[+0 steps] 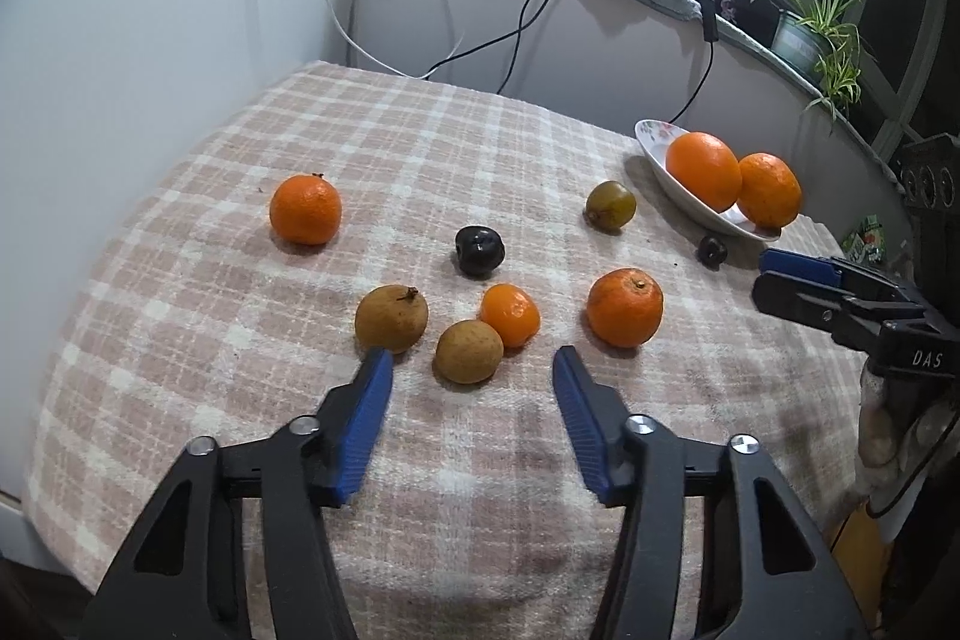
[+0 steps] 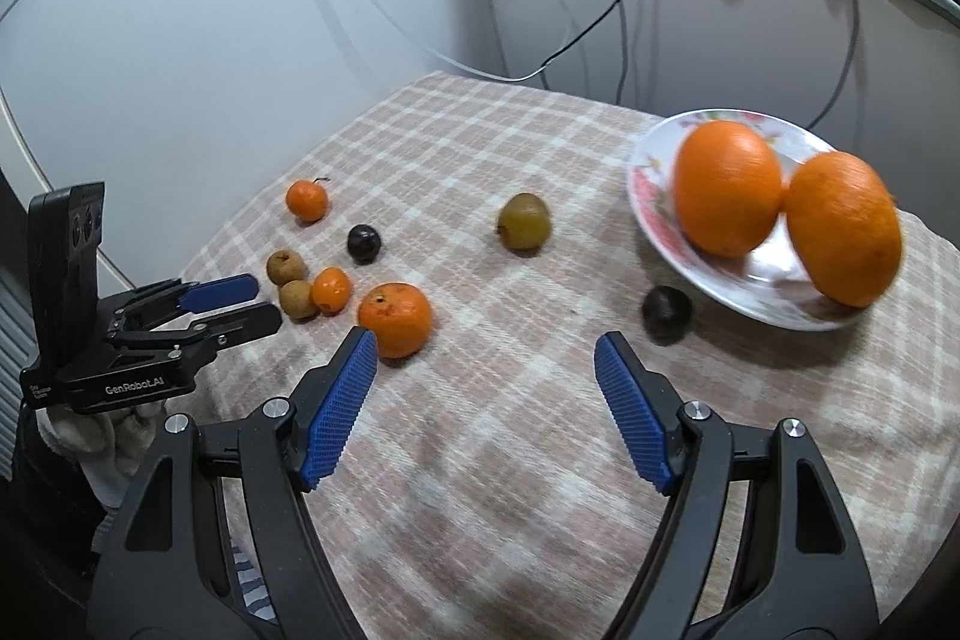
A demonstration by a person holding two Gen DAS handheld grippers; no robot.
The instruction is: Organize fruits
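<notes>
**Left wrist view: fruit scattered on the checked cloth, both grippers empty**

Left wrist view is showing the left gripper [image 1: 473, 361] at lower centre, its blue pads standing partly apart with nothing between them; a small brown fruit [image 1: 468, 351] is sitting just beyond the gap. The right gripper [image 2: 486, 343] is holding its jaws wide over bare cloth at lower centre of the right wrist view, gripping nothing.

The checked cloth [image 1: 420, 148] is dropping away at its far edge toward the wall in the upper part of the frame and curving off at the left. Open cloth is lying along the upper left and across the bottom centre; the white plate [image 1: 651, 137] is sitting close to the right edge.

Counting: two oranges [image 1: 703, 171] are resting on the plate, touching. On the cloth are lying three mandarins [image 1: 305, 209], two brown fruits, two dark plums [image 1: 478, 251] and one greenish fruit [image 1: 611, 204].
</notes>
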